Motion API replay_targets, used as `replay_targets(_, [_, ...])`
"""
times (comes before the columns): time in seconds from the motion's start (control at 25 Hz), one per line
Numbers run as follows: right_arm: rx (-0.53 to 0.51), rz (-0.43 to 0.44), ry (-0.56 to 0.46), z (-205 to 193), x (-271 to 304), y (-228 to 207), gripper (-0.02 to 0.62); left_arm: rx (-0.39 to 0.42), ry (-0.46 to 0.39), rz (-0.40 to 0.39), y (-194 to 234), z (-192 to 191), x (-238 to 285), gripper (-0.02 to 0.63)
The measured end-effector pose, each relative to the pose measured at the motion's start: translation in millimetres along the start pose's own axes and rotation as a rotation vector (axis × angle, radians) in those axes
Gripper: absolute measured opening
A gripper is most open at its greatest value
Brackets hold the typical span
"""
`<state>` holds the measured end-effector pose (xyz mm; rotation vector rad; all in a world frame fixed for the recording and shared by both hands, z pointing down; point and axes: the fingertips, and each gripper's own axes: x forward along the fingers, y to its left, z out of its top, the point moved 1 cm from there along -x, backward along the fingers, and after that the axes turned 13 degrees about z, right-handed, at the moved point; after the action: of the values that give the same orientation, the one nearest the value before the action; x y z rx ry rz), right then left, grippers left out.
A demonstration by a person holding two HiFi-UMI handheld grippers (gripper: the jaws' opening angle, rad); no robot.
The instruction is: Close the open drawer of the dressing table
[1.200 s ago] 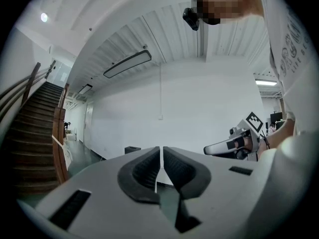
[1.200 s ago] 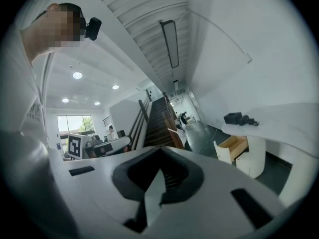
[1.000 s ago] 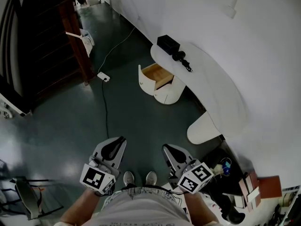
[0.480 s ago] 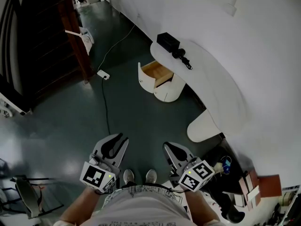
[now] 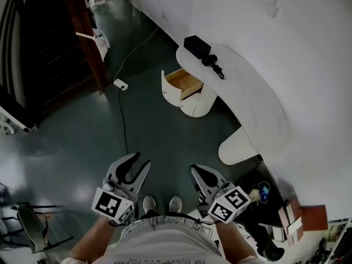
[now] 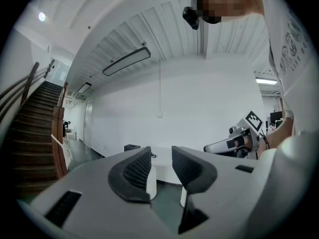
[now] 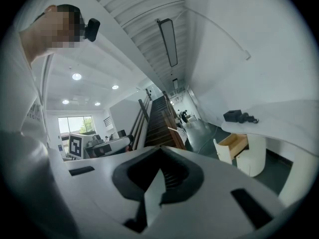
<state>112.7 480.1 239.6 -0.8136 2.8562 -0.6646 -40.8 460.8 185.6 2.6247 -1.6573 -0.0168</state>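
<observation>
The white dressing table (image 5: 250, 95) runs along the right wall, far ahead of me. Its wooden-lined drawer (image 5: 184, 83) stands pulled out toward the left. A black box (image 5: 196, 49) sits on the tabletop above it. My left gripper (image 5: 138, 163) is held low near my body; its jaws have just been opening and now stand apart with nothing between them (image 6: 160, 158). My right gripper (image 5: 196, 172) is beside it with its pads together and empty. In the right gripper view the gripper (image 7: 160, 152) points at the drawer (image 7: 233, 144) from a distance.
A cable (image 5: 122, 114) and a power strip (image 5: 121, 84) lie on the dark floor left of the drawer. A dark wooden staircase (image 5: 49, 48) fills the left. Boxes and clutter (image 5: 286, 224) crowd the lower right. My shoes (image 5: 162, 204) show between the grippers.
The left gripper's jaws have spread from shut to apart. Neither hand has moved, and the right gripper looks the same.
</observation>
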Motion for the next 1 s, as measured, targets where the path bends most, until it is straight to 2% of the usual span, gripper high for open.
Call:
replay_targets(0.52, [0.022,-0.003,0.005,-4,-10,-13,0.008,-0.008,0.025,0.042,0,-8,5,0.202])
replay_targets(1.0, [0.015,0.038,0.019,2,-26,-37,0.008,-0.005,0.02,0.106,-15,-12,22,0.215])
